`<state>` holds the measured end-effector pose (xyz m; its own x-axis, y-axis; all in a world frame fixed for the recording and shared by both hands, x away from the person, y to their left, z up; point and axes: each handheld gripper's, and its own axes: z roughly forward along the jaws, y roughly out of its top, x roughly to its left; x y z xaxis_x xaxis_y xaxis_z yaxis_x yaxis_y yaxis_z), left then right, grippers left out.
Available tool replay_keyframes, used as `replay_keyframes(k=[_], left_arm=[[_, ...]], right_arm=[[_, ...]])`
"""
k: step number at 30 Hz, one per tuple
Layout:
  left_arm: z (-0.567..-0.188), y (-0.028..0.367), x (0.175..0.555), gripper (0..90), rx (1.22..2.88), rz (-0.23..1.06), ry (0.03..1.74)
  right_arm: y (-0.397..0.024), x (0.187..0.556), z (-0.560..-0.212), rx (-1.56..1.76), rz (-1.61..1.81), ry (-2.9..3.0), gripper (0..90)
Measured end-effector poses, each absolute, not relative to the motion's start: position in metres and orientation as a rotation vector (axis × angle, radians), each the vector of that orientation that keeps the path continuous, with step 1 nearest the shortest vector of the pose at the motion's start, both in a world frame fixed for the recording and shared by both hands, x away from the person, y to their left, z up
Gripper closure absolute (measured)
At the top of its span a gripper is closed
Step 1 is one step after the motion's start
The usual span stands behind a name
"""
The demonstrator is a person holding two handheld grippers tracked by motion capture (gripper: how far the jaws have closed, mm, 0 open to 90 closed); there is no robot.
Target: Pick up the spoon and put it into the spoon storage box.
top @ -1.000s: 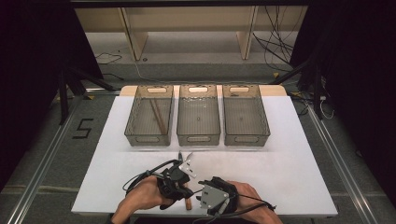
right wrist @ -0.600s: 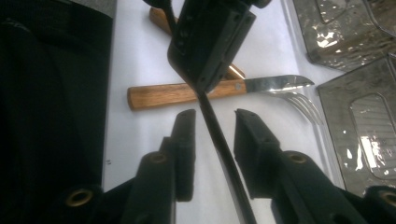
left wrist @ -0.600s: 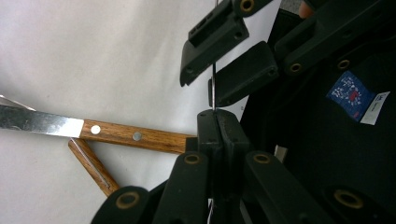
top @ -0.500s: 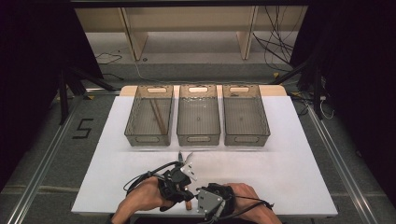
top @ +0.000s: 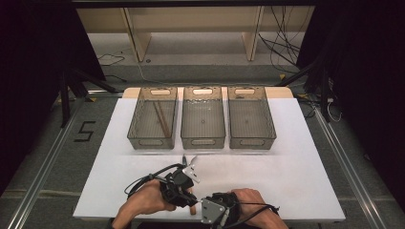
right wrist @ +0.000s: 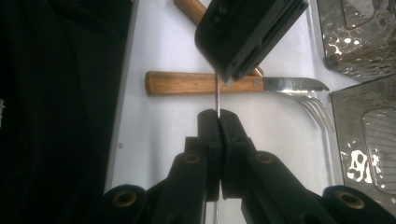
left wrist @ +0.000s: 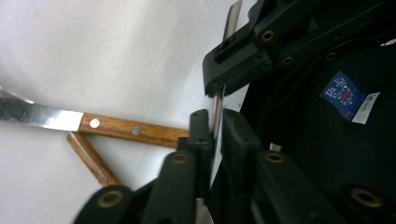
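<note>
Fingers (right wrist: 208, 128) of the right gripper (right wrist: 218, 113) are pressed together on a thin metal utensil (right wrist: 217, 93), seen edge-on, so its kind cannot be told. The left gripper (left wrist: 215, 116) has the same strip between its fingers (left wrist: 201, 128). Its jaws have just been opening slightly, and whether the pads still press cannot be told. The right jaws have just been closing and now pinch the strip.

Location: the utensil is held between the two grippers, above the near edge of the white table (top: 286, 181), close in front of the person. Below it lie a wooden-handled knife (right wrist: 201, 83), a fork (right wrist: 317, 109) and a wooden stick (left wrist: 91, 158). Three bins (top: 153, 143) stand well apart, farther up the table.

Handling, as judged: light, stiff, smooth and likely slippery. It is not fragile, but it is apt to swivel in a narrow pinch. Best hold is across the flat faces, near mid-length, with one gripper secure before the other lets go.

Change from a second ago: both hands keep their places in the high view. The right jaws, then partly apart, are now shut on the strip. The left jaws, then fully closed, have slackened. The bins are unmoved.
</note>
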<state>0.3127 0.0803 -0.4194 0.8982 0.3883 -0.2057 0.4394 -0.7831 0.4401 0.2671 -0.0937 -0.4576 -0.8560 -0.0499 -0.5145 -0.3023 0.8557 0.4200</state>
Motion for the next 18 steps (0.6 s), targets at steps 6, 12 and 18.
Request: replay_keyframes(k=[6,12,18], left_arm=[[-0.411,0.095,0.32,62.7,2.484,-0.107,0.677],[-0.401,0.118,0.33,49.1,2.342,-0.01,0.79],[-0.393,0.149,0.338,38.8,2.197,0.069,0.885]], right_arm=[[-0.096,0.271,-0.459,-0.292,0.647,2.533,89.5],[-0.102,0.274,-0.455,-0.219,0.658,2.516,89.6],[-0.114,0.285,-0.449,-0.129,0.684,2.512,89.6]])
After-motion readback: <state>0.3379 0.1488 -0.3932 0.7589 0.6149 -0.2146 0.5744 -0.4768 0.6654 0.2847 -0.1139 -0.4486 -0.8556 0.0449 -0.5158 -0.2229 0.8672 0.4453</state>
